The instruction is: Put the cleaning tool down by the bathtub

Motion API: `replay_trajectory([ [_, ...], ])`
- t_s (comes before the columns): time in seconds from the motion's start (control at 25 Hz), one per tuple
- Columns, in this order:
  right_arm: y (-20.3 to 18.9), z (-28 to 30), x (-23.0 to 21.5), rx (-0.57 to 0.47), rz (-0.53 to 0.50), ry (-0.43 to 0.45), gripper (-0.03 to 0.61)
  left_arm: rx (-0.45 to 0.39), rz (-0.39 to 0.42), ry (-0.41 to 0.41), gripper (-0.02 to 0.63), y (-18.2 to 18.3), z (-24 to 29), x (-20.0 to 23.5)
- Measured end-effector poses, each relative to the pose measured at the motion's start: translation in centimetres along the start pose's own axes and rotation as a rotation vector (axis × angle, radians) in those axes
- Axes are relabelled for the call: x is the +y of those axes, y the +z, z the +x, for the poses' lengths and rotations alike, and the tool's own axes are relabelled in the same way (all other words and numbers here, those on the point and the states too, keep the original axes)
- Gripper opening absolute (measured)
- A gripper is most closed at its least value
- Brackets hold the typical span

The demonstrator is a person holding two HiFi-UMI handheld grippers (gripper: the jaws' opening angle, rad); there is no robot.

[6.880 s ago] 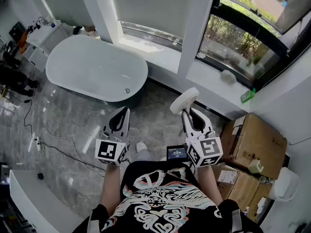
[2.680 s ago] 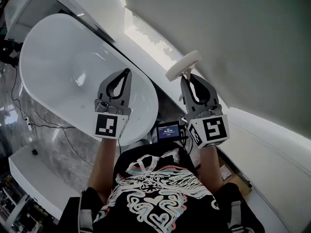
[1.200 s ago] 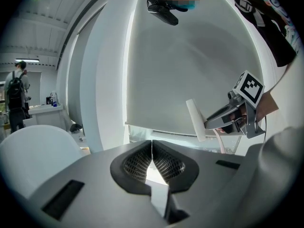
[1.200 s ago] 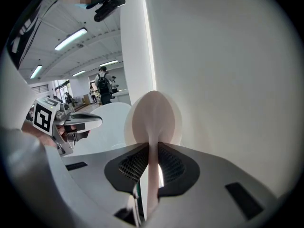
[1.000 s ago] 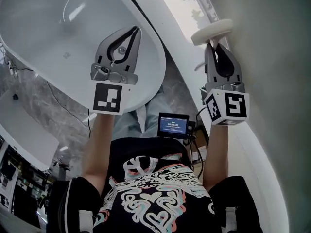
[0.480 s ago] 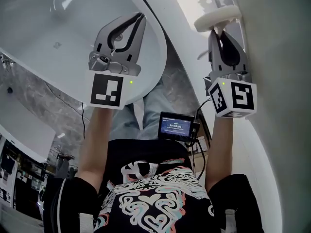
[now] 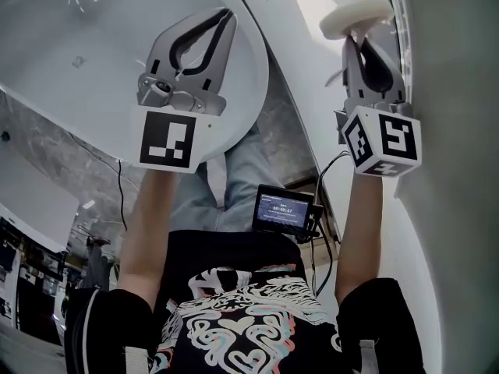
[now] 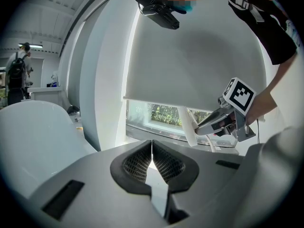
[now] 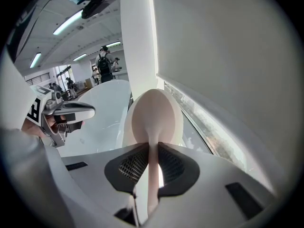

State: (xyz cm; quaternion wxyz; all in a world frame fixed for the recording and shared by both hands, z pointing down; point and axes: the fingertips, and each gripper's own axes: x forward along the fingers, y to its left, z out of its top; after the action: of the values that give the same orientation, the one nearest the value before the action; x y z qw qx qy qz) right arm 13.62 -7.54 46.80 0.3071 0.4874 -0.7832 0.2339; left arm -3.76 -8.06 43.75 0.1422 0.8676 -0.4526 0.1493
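Observation:
The cleaning tool (image 7: 357,15) is a white brush with an oval head and a thin handle. My right gripper (image 7: 361,40) is shut on its handle, with the head sticking out past the jaw tips; in the right gripper view the cleaning tool (image 9: 154,120) stands upright between the pads. My left gripper (image 7: 228,14) is shut with nothing in it, held over the rim of the white bathtub (image 7: 93,68). In the left gripper view the jaws of the left gripper (image 8: 152,144) meet, and the right gripper (image 8: 223,120) with the brush shows to the right. The bathtub (image 9: 102,110) lies left of the brush.
A white window sill (image 7: 320,45) and a grey wall (image 7: 452,68) run along the right. Marble floor (image 7: 70,170) with cables lies left of the tub. A small screen (image 7: 284,207) hangs at my chest. People (image 9: 103,63) stand in the far background.
The view has tilted further up. Both grippers have risen in the frame and spread slightly apart, the right one still holding the brush by the window sill.

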Motion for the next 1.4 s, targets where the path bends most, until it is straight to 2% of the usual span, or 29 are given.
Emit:
replay_trajectory([
  [0.44,-2.6,4.5,0.0,0.095,-0.041,-0.004,0.077,0.004,-0.030,-0.011,0.018,-3.3,1.7,1.1],
  [0.64,-4.0,6.8,0.2,0.141,-0.074,0.001,0.077,0.009,-0.074,0.000,0.018,-5.1,1.9,1.5],
  [1.04,-6.4,12.1,1.0,0.259,-0.079,0.055,0.077,0.056,-0.081,-0.018,0.018,-8.0,3.3,2.1],
  [1.4,-8.2,14.4,1.2,0.298,-0.089,0.078,0.077,0.060,-0.074,-0.002,0.018,-9.4,4.3,2.7],
])
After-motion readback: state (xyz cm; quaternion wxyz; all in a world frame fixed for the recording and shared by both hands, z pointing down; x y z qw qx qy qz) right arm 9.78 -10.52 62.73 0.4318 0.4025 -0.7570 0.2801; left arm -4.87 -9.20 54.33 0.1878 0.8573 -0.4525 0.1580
